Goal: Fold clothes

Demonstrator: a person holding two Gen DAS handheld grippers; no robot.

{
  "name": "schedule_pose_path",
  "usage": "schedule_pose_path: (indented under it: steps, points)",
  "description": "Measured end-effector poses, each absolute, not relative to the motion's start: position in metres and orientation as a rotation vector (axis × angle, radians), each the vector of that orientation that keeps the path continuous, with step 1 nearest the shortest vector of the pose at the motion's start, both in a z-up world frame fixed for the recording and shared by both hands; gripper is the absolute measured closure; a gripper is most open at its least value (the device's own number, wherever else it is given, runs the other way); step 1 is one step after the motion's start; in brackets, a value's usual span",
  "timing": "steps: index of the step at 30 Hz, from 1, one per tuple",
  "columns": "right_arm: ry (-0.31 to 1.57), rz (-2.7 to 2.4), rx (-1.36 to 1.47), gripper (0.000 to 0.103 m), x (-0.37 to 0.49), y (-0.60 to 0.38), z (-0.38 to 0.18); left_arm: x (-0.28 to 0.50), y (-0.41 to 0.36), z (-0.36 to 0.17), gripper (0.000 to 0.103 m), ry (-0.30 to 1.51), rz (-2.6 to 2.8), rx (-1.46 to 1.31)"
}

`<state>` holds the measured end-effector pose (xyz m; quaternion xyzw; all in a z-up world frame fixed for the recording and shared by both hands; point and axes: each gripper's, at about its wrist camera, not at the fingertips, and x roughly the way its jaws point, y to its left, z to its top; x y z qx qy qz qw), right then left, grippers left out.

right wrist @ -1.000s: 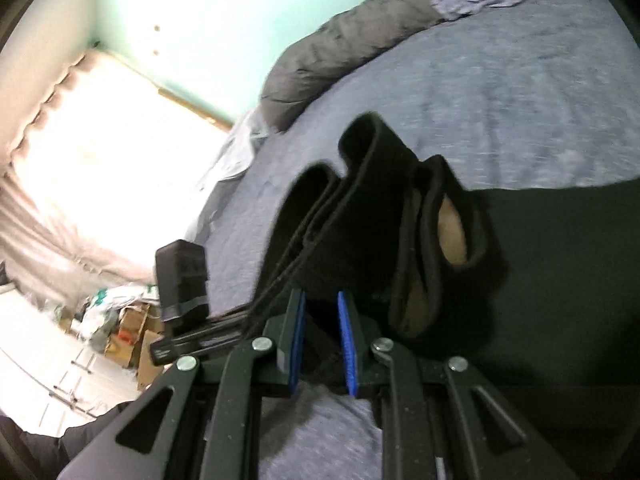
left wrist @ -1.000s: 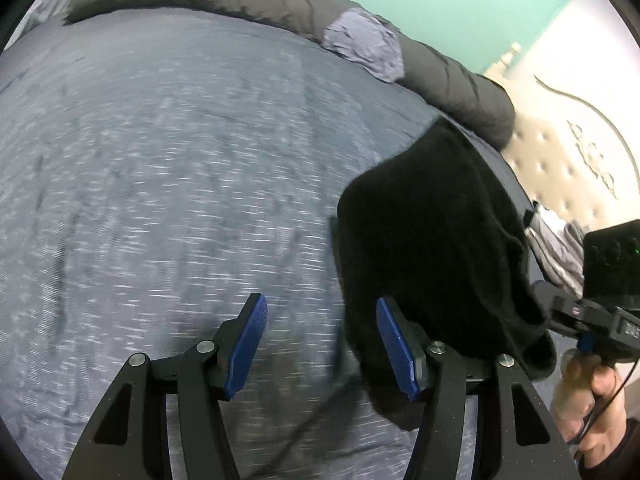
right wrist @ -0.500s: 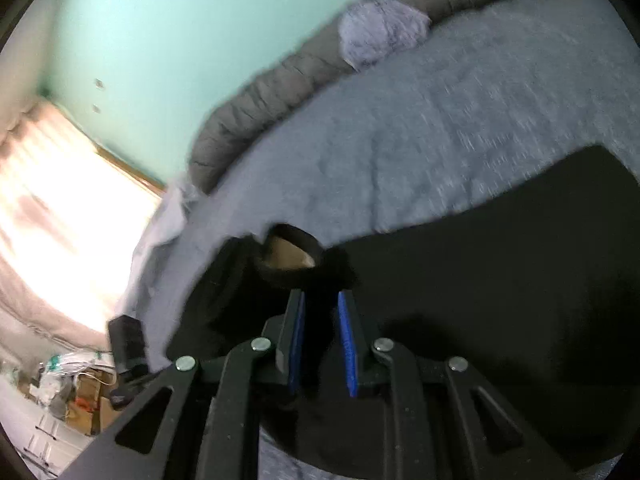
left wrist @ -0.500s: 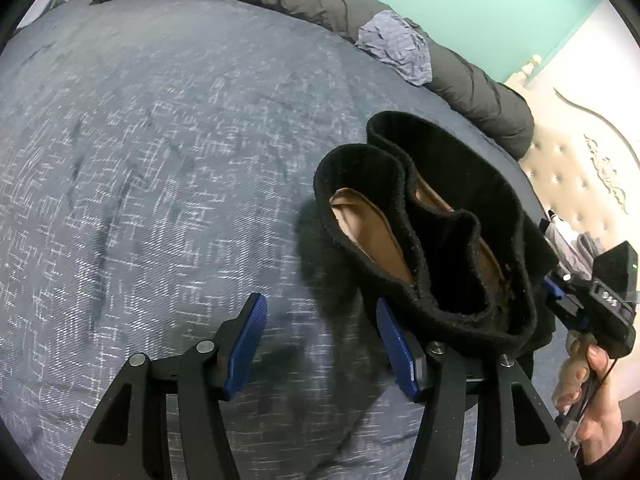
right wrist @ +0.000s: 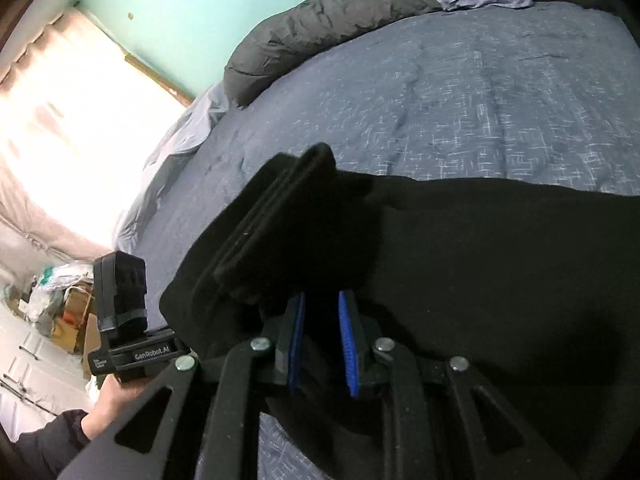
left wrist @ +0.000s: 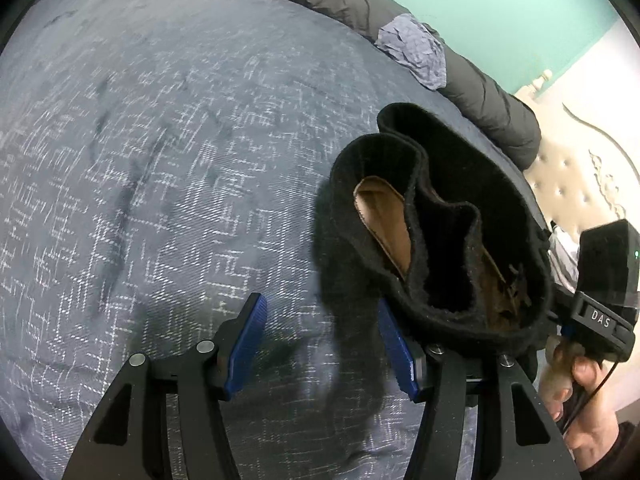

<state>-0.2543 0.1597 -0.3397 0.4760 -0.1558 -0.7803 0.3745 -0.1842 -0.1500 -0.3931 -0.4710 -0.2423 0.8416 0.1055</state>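
The right gripper [right wrist: 320,344] is seen with its blue pads drawn close on a fold of the black garment [right wrist: 480,280], which is held bunched above the blue-grey bedspread [right wrist: 460,92] with its tan-lined openings [left wrist: 384,220] turned toward the left wrist camera. The left gripper [left wrist: 320,346] is held with its fingers spread wide and nothing between them, just beside the garment's lower edge. At the far side of the bed a grey rolled duvet [left wrist: 480,92] is laid, with a crumpled pale-blue cloth [left wrist: 416,50] resting on it.
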Motion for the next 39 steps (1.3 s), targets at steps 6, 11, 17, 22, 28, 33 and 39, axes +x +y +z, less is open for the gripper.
schedule_pose_path:
  steps: [6,11,17,22,28,33,39]
  points:
    - [-0.434,-2.095,1.147,0.054,-0.232,0.179,-0.324,-0.174,-0.161,-0.394,0.042,-0.777,2.486,-1.357]
    - [-0.200,-2.133,1.136,0.039,-0.210,0.145,-0.324,-0.157,-0.187,-0.397,0.042,-0.886,2.526,-1.335]
    - [0.027,-2.168,1.099,0.038,-0.191,0.101,-0.327,-0.148,-0.210,-0.391,0.042,-0.943,2.565,-1.308]
    - [0.164,-2.186,1.086,0.038,-0.181,0.076,-0.336,-0.144,-0.214,-0.388,0.042,-0.934,2.588,-1.310]
    - [0.280,-2.259,1.087,0.038,-0.183,0.060,-0.346,-0.144,-0.212,-0.384,0.042,-0.896,2.595,-1.312]
    - [0.275,-2.250,1.081,0.063,-0.190,0.059,-0.345,-0.145,-0.212,-0.384,0.042,-0.889,2.590,-1.309]
    - [0.150,-2.255,1.074,0.091,-0.200,0.084,-0.335,-0.146,-0.210,-0.384,0.042,-0.889,2.588,-1.304]
